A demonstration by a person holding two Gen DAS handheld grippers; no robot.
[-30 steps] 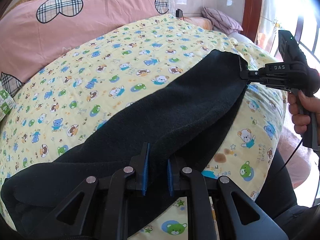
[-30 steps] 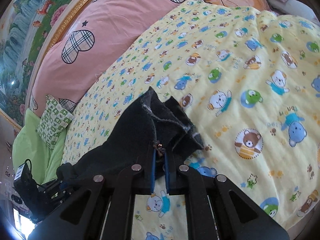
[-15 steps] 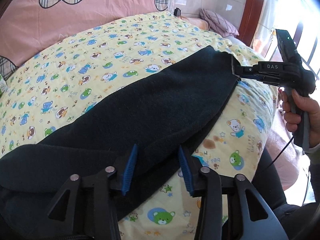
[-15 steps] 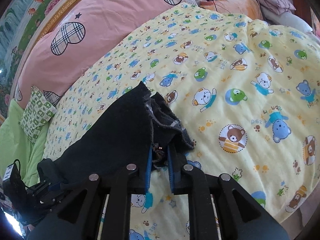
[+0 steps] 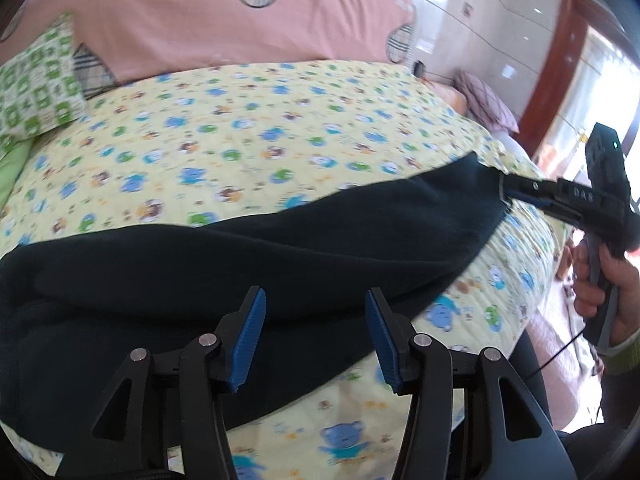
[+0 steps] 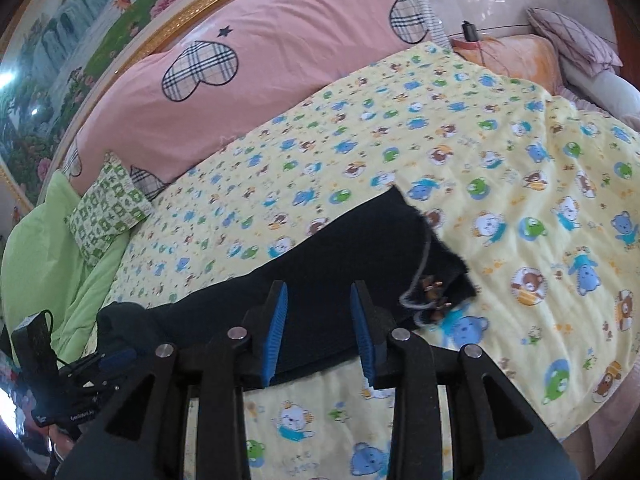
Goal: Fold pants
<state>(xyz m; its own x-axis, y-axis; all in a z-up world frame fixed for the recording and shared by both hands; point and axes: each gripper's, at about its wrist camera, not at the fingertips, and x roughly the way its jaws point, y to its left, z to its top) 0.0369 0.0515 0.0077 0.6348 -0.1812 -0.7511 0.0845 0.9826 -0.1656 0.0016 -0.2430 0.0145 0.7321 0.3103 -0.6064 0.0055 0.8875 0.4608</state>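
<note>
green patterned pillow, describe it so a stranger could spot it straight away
Start at the big pink pillow with plaid hearts along the headboard. At its lower left end, beside the yellow bear-print quilt, lies the small green patterned pillow. It alone has a green-and-white block print; the bedding beneath is plain lime.

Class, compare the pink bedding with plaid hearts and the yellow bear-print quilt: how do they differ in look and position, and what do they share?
The pink bedding is plain apart from a few large plaid hearts; the yellow quilt is crowded with small cartoon bears. The pink bedding is heaped along the far side by the gold-framed picture; the yellow quilt lies spread flat in front. Only the quilt carries the dark pants. Both are soft bed coverings.
</note>
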